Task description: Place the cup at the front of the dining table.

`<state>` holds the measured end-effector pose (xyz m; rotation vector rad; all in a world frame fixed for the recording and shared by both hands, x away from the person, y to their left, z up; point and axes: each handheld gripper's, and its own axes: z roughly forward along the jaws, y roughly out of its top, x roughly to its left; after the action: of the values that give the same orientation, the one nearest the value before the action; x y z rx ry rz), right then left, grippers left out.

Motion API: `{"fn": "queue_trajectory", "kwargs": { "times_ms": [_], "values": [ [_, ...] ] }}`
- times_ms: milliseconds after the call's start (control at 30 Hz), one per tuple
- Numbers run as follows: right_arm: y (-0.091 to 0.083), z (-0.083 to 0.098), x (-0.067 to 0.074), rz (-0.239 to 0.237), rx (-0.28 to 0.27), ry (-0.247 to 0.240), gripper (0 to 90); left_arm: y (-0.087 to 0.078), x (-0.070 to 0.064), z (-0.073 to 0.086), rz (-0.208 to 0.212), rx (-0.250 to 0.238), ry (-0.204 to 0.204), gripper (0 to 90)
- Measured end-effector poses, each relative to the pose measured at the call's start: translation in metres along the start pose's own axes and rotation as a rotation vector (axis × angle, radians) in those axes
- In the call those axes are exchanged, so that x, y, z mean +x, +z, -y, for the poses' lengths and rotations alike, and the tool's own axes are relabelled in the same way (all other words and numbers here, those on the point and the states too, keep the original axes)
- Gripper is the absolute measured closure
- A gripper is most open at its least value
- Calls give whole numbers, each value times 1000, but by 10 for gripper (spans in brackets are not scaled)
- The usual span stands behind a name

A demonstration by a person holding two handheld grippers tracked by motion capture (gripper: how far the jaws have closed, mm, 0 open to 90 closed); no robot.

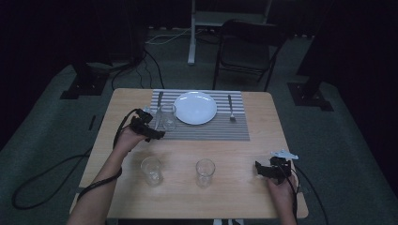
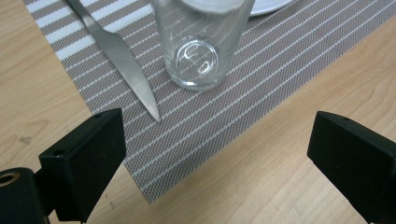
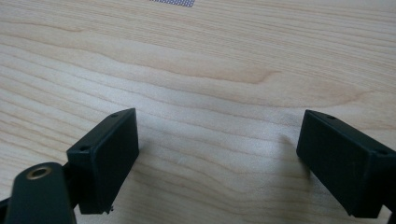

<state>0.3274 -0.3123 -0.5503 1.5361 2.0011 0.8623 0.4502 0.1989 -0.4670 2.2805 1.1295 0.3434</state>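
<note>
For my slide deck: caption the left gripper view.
Open left gripper facing an upright drinking glass beside a table knife on a striped placemat.

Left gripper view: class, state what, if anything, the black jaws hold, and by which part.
Nothing is held. The left gripper stands open short of the clear drinking glass on the striped placemat; its jaws touch nothing.

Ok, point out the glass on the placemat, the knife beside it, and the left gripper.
glass (image 2: 198, 58), left gripper view, on its thick round base.
knife (image 2: 122, 56), left gripper view, on the flat of the blade.
left gripper (image 2: 217, 154), left gripper view, midway between its two open black jaws, nothing held.
</note>
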Motion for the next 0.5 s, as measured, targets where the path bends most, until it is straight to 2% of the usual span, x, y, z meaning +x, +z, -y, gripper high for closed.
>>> {"fn": "queue_trajectory", "kwargs": {
  "times_ms": [133, 367, 500],
  "values": [
    [0, 0, 0, 0, 0, 0, 126, -7, 1, 8, -3, -42, -19, 49],
    [0, 0, 0, 0, 0, 1, 126, -13, -2, 27, 0, -56, -38, 49],
    [0, 0, 0, 0, 0, 1, 126, -15, 0, 39, -5, -59, -46, 48]
  ]
}}
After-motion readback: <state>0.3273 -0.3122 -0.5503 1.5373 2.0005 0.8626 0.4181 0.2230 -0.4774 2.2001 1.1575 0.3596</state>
